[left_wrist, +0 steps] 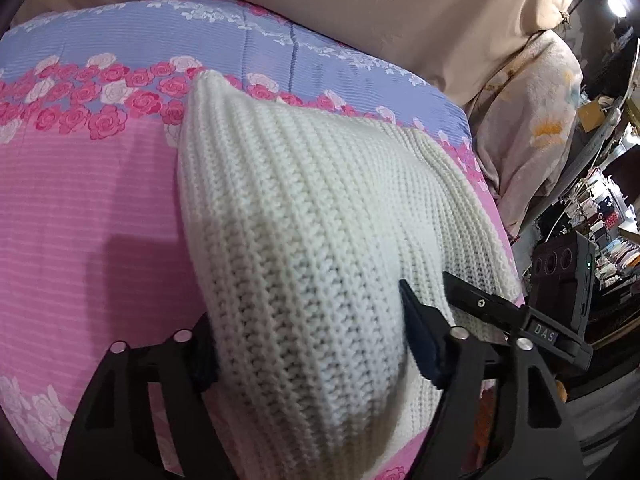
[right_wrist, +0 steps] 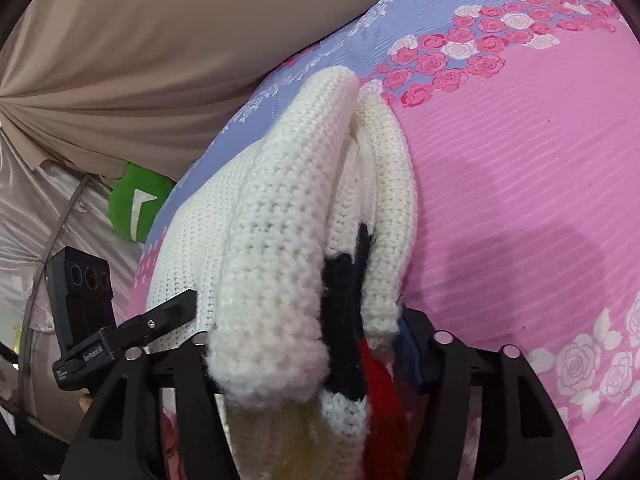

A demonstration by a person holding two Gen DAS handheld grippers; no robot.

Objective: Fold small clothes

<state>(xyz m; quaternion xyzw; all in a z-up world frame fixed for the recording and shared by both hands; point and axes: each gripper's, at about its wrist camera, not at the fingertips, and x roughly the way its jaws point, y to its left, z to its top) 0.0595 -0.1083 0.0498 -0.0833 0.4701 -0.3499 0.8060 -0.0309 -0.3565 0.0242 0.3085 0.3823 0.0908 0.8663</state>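
- Two grippers, each clamped on the white knit sweater [left_wrist: 304, 216].
- Left gripper [left_wrist: 308, 344], lower centre: pads pressed into the knit.
- Right gripper [right_wrist: 304, 356], lower centre: pinching bunched folds.
- Sweater drapes mid-frame over the pink floral bedsheet [left_wrist: 80, 208].

Both grippers tilted down, jaws partly spread around knitwear

The left gripper [left_wrist: 308, 344] points downward at a slant, its two black fingers [left_wrist: 420, 336] pressing into the sides of a bulging white knitted garment [left_wrist: 304, 216]. The right gripper [right_wrist: 308, 356] is angled down likewise, a thick bundle of the same knit filling the gap between its fingers. A fingertip shows under the other gripper in the right wrist view.
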